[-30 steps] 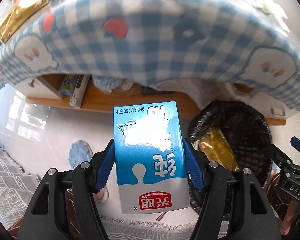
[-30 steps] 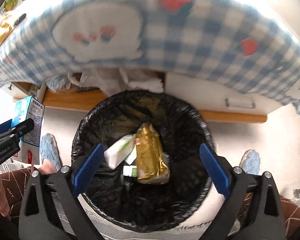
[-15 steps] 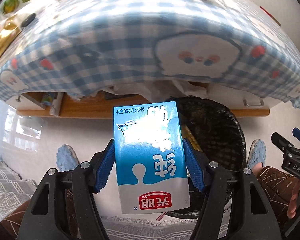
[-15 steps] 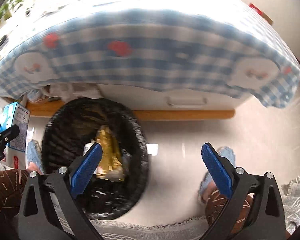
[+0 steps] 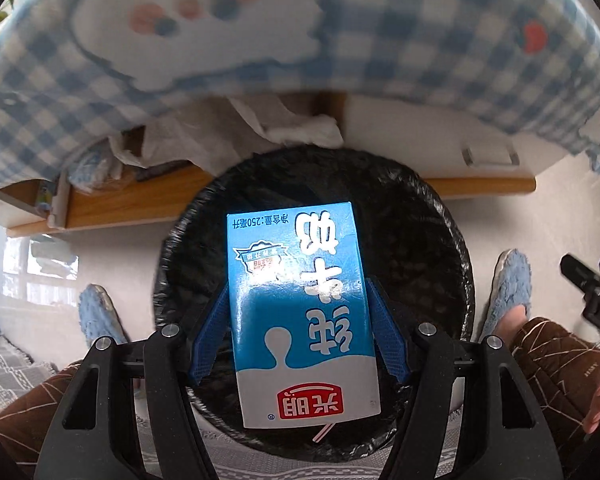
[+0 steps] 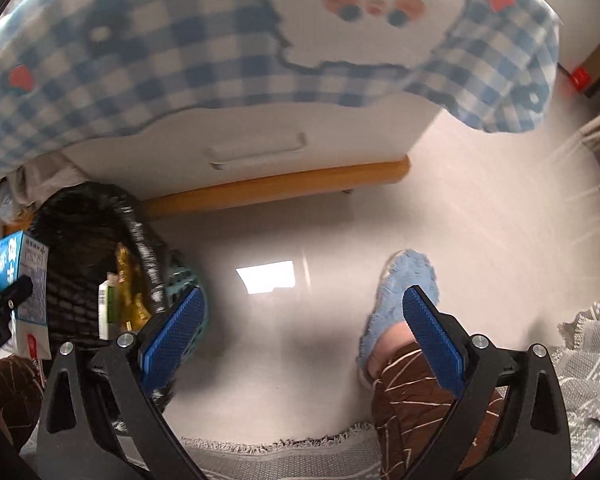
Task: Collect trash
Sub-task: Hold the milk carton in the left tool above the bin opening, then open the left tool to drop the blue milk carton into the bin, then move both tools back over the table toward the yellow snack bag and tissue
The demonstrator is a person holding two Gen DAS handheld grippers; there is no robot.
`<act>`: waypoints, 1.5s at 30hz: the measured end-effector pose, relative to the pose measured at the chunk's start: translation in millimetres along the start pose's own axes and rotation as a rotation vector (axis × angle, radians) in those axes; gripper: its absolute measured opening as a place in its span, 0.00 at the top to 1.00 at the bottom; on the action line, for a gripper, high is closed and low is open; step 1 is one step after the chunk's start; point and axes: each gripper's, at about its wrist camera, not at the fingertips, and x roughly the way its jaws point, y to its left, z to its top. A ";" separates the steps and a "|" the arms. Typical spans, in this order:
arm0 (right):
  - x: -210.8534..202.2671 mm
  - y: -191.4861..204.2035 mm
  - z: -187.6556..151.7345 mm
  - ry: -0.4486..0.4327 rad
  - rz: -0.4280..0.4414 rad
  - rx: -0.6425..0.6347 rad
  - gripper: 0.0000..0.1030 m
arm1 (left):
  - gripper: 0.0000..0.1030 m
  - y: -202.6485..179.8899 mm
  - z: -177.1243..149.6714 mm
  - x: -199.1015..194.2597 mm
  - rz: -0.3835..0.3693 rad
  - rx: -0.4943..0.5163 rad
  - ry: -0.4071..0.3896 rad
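Observation:
My left gripper (image 5: 298,320) is shut on a blue and white milk carton (image 5: 300,312) and holds it directly over the black-lined trash bin (image 5: 432,240). The right wrist view shows the same carton (image 6: 22,276) at the far left above the bin (image 6: 80,240), which holds a gold wrapper (image 6: 130,292) and a white and green packet (image 6: 106,308). My right gripper (image 6: 304,336) is open and empty over bare floor to the right of the bin.
A low table with a blue checked cloth (image 5: 380,20) and a wooden lower shelf (image 5: 140,204) stands just behind the bin. The person's blue slippers (image 5: 508,284) (image 6: 404,284) flank the bin. A grey rug (image 6: 592,344) lies at the near edge.
My left gripper has carried the carton rightward, from beside the bin to directly over it. My right gripper has swung right, away from the bin, and stays open.

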 end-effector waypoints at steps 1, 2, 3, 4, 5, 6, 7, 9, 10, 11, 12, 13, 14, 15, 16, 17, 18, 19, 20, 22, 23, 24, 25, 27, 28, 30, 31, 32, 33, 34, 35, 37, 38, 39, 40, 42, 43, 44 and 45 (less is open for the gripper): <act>1.1 -2.3 -0.1 0.003 0.001 0.006 0.08 | 0.38 -2.5 -1.1 4.4 0.002 0.003 0.005; 2.2 -2.9 -0.4 0.006 -0.002 0.007 0.08 | 0.38 -4.4 -2.2 7.7 0.003 0.008 0.009; 3.2 -3.0 -1.1 0.009 -0.008 0.006 0.08 | 0.38 -5.8 -2.9 10.3 0.005 0.015 0.010; 4.4 -3.2 -2.7 0.012 -0.020 0.003 0.08 | 0.38 -7.3 -3.7 13.0 0.007 0.021 0.012; 4.9 -1.6 -2.9 0.012 -0.026 -0.001 0.08 | 0.38 -8.3 -4.4 15.1 0.003 0.023 0.015; 3.9 0.4 -3.3 0.009 -0.028 -0.004 0.08 | 0.38 -9.1 -4.8 17.0 -0.002 0.022 0.021; 3.9 1.3 -3.8 0.008 -0.031 -0.009 0.08 | 0.38 -9.9 -4.9 18.7 -0.006 0.020 0.022; 4.0 3.2 -4.7 0.005 -0.033 -0.016 0.08 | 0.37 -10.0 -5.1 17.6 -0.012 0.024 0.014; 4.0 3.6 -4.9 0.005 -0.029 -0.016 0.08 | 0.36 -11.3 -5.4 17.3 -0.015 0.029 0.009; 3.7 4.0 -4.3 0.004 -0.026 -0.016 0.08 | 0.36 -12.3 -5.5 16.7 -0.020 0.032 0.004; 2.8 4.3 -4.2 0.003 -0.025 -0.015 0.08 | 0.35 -12.4 -5.8 15.8 -0.023 0.035 -0.001; 1.3 4.6 -3.9 0.001 -0.026 -0.015 0.08 | 0.32 -12.2 -6.1 15.0 -0.025 0.035 -0.006; -0.2 5.7 -3.4 -0.003 -0.029 -0.016 0.08 | 0.26 -12.8 -5.9 14.2 -0.026 0.034 -0.013; -2.3 6.8 -2.6 -0.009 -0.027 -0.013 0.08 | 0.21 -12.1 -5.8 12.5 -0.023 0.035 -0.024; -4.4 7.9 -1.6 -0.014 -0.018 -0.007 0.08 | 0.19 -12.6 -5.3 11.2 -0.019 0.036 -0.034; -6.3 9.3 -0.4 -0.019 -0.006 -0.003 0.08 | 0.15 -12.1 -5.0 9.5 -0.014 0.036 -0.043; -8.6 10.0 0.1 -0.023 0.001 -0.001 0.08 | 0.12 -12.3 -3.9 7.9 -0.011 0.036 -0.047; -10.5 11.9 1.1 -0.027 0.008 0.000 0.08 | 0.11 -10.4 -3.3 5.9 -0.014 0.033 -0.052; -12.4 14.1 1.9 -0.030 0.014 -0.004 0.08 | 0.09 -8.1 -2.4 3.1 -0.017 0.027 -0.060; -16.9 19.8 3.3 -0.042 0.012 -0.018 0.08 | 0.06 -3.0 -0.3 -3.8 -0.022 0.017 -0.076; -18.8 22.7 4.1 -0.046 0.011 -0.025 0.08 | 0.06 -0.6 0.4 -7.6 -0.023 0.014 -0.081; -20.3 26.4 4.7 -0.045 0.008 -0.032 0.08 | 0.06 2.2 0.9 -12.3 -0.025 0.014 -0.087; -20.9 29.6 5.5 -0.037 0.008 -0.038 0.08 | 0.06 5.1 1.5 -17.4 -0.023 0.010 -0.094; -23.9 35.5 6.9 -0.028 0.010 -0.045 0.08 | 0.06 10.8 2.7 -27.6 -0.026 0.002 -0.107; -26.7 38.5 8.5 -0.032 0.008 -0.048 0.08 | 0.06 14.0 2.9 -32.5 -0.025 0.001 -0.113; -33.1 44.4 11.0 -0.039 0.016 -0.050 0.08 | 0.06 20.8 3.4 -43.5 -0.019 -0.005 -0.125; -36.7 47.1 12.4 -0.043 0.023 -0.046 0.08 | 0.06 24.5 4.1 -48.6 -0.020 -0.008 -0.130; -40.5 49.6 14.0 -0.050 0.028 -0.045 0.08 | 0.06 28.9 5.2 -54.4 -0.016 -0.012 -0.136; -45.8 53.3 15.8 -0.058 0.031 -0.046 0.08 | 0.06 32.2 5.8 -59.0 -0.013 -0.015 -0.140; -51.4 57.3 17.3 -0.066 0.031 -0.051 0.08 | 0.06 36.9 7.0 -64.5 -0.012 -0.022 -0.144; -54.5 60.5 18.8 -0.073 0.030 -0.057 0.08 | 0.06 42.0 8.2 -69.4 -0.009 -0.026 -0.148; -63.8 68.9 21.8 -0.088 0.042 -0.070 0.08 | 0.06 52.5 10.0 -79.4 -0.010 -0.032 -0.160; -68.2 72.7 23.1 -0.094 0.046 -0.075 0.08 | 0.06 57.2 10.9 -83.7 -0.007 -0.035 -0.166; -73.2 76.8 24.6 -0.100 0.046 -0.078 0.08 | 0.06 62.4 12.0 -88.8 0.000 -0.040 -0.174; -78.1 80.2 26.6 -0.108 0.050 -0.079 0.08 | 0.06 66.7 12.6 -93.4 0.003 -0.044 -0.183; -88.9 87.5 29.8 -0.121 0.067 -0.076 0.08 | 0.06 75.8 14.4 -102.2 0.003 -0.049 -0.195; -94.8 90.7 32.0 -0.131 0.071 -0.073 0.08 | 0.06 79.6 15.5 -106.3 0.002 -0.052 -0.197; -100.4 93.9 33.6 -0.141 0.074 -0.071 0.08 | 0.06 84.1 16.9 -109.4 0.006 -0.057 -0.199; -106.7 98.2 35.9 -0.148 0.082 -0.071 0.08 | 0.06 89.0 18.3 -113.3 0.005 -0.064 -0.205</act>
